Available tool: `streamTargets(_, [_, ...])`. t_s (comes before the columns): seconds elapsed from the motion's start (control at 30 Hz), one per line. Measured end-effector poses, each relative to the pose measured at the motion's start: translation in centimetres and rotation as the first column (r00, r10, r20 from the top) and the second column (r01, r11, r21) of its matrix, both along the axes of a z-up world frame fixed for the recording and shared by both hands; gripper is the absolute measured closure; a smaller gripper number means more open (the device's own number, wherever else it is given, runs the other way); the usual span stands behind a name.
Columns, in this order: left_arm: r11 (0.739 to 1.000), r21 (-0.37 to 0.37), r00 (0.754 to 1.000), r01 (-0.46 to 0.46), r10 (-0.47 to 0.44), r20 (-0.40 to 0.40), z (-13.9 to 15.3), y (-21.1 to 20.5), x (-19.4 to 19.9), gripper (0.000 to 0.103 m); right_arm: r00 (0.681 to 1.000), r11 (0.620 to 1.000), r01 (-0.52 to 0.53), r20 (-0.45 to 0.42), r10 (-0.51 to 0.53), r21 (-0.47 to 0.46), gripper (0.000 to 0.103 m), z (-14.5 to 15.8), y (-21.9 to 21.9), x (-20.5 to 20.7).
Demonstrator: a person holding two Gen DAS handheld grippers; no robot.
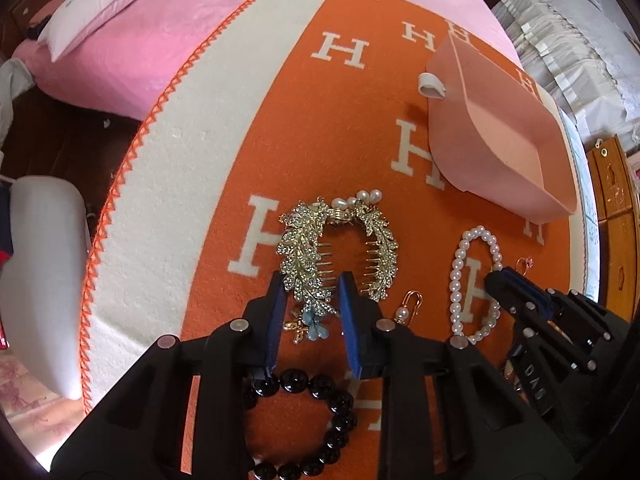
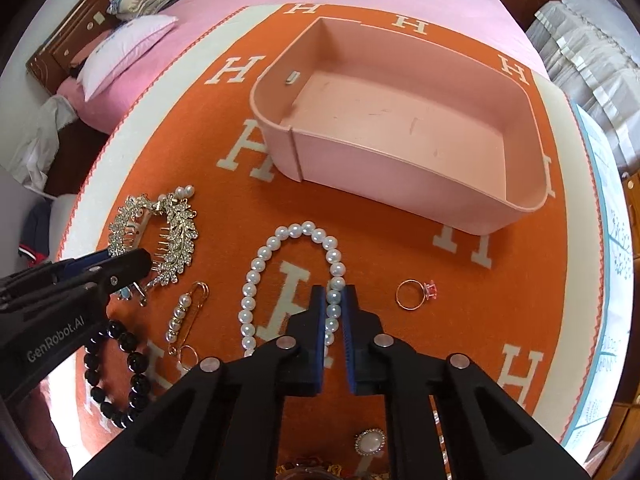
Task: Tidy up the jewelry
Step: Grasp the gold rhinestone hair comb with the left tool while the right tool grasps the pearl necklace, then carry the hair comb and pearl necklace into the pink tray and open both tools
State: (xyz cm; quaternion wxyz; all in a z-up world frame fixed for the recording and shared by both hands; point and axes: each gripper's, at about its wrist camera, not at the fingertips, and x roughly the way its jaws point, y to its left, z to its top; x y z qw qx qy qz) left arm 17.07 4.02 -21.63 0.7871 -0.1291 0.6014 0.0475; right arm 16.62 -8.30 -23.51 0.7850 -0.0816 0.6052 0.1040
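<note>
Jewelry lies on an orange blanket (image 2: 380, 248). My left gripper (image 1: 312, 286) straddles the left branch of a rhinestone leaf hair comb (image 1: 304, 256), its jaws close around it; the comb also shows in the right wrist view (image 2: 176, 236). My right gripper (image 2: 334, 294) has its jaws closed around one side of a white pearl bracelet (image 2: 256, 276), which also shows in the left wrist view (image 1: 458, 280). An empty pink box (image 2: 400, 120) sits beyond. A black bead bracelet (image 2: 132, 364), pearl pin (image 2: 182, 314) and gold ring (image 2: 412, 294) lie nearby.
A pearl brooch (image 2: 370, 442) and more jewelry lie under my right gripper. The blanket lies on a pink bed (image 1: 132, 40) with a pillow (image 1: 96, 8). Wooden furniture (image 1: 616, 216) stands at the right, and the bed edge drops off at the left.
</note>
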Motion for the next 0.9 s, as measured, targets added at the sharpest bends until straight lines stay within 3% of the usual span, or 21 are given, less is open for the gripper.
streamTargets(0.33, [0.997,0.019,0.993,0.079,-0.081,0.089,1.2,0.5,-2.1,0.081,0.999,0.999,0.011,-0.051,-0.008,0.047,0.096,0.1,0.2,0.4])
streamTargets(0.4, [0.996,0.005,0.990,0.084,-0.084,0.112,1.5,1.0,-2.5,0.082,0.999,0.999,-0.001,-0.053,0.003,0.037,0.096,0.1,0.5,0.4])
streamTargets(0.43, [0.996,-0.002,0.989,0.084,-0.083,0.121,1.6,1.5,-3.0,0.087,0.999,1.000,-0.007,-0.051,0.009,0.031,0.096,0.1,0.7,0.2])
streamTargets(0.73, [0.992,-0.080,0.972,0.098,-0.078,0.221,2.0,3.1,-4.6,0.092,0.999,1.000,-0.017,-0.033,0.017,-0.014,0.096,0.3,2.1,-0.9])
streamTargets(0.9, [0.991,-0.074,0.958,0.110,-0.086,0.274,2.3,3.3,-5.7,0.094,0.999,0.999,-0.030,-0.014,0.030,-0.039,0.096,0.4,2.5,-1.3])
